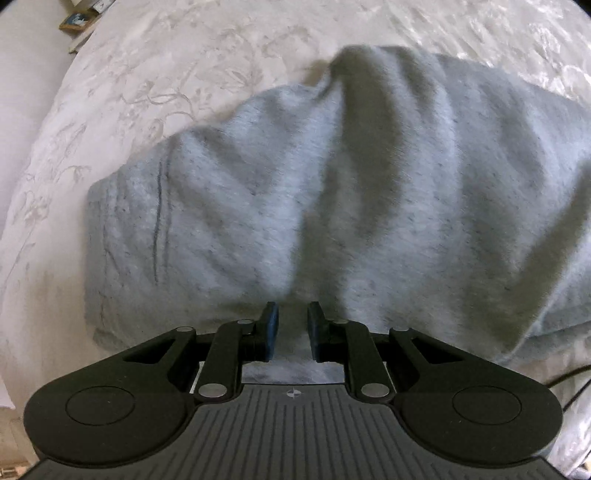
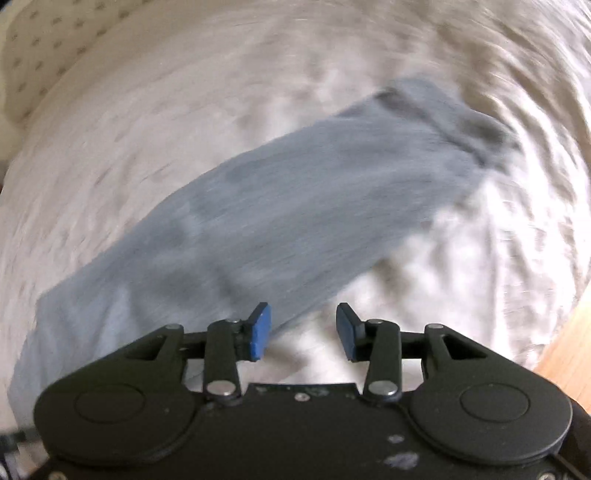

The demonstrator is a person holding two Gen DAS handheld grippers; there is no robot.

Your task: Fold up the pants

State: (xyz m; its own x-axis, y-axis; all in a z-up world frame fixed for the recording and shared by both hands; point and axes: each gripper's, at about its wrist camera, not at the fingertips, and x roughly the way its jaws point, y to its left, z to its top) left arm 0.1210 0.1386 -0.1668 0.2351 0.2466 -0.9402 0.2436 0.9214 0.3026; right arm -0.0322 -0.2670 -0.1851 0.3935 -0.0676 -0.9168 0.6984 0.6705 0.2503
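Grey sweatpants point(image 1: 314, 192) lie bunched and wrinkled on a white patterned bedspread point(image 1: 122, 85). My left gripper point(image 1: 293, 325) hovers over the near edge of the pants with its jaws a small way apart; nothing is between the blue pads. In the blurred right wrist view the pants point(image 2: 288, 206) stretch diagonally from lower left to a cuff at the upper right. My right gripper point(image 2: 303, 328) is open and empty, above the lower edge of the pant leg.
The bedspread point(image 2: 461, 258) surrounds the pants. Books or boxes point(image 1: 79, 22) lie beyond the bed's far left edge. A wooden surface point(image 2: 569, 343) shows at the right. A dotted pillow point(image 2: 40, 40) lies at the upper left.
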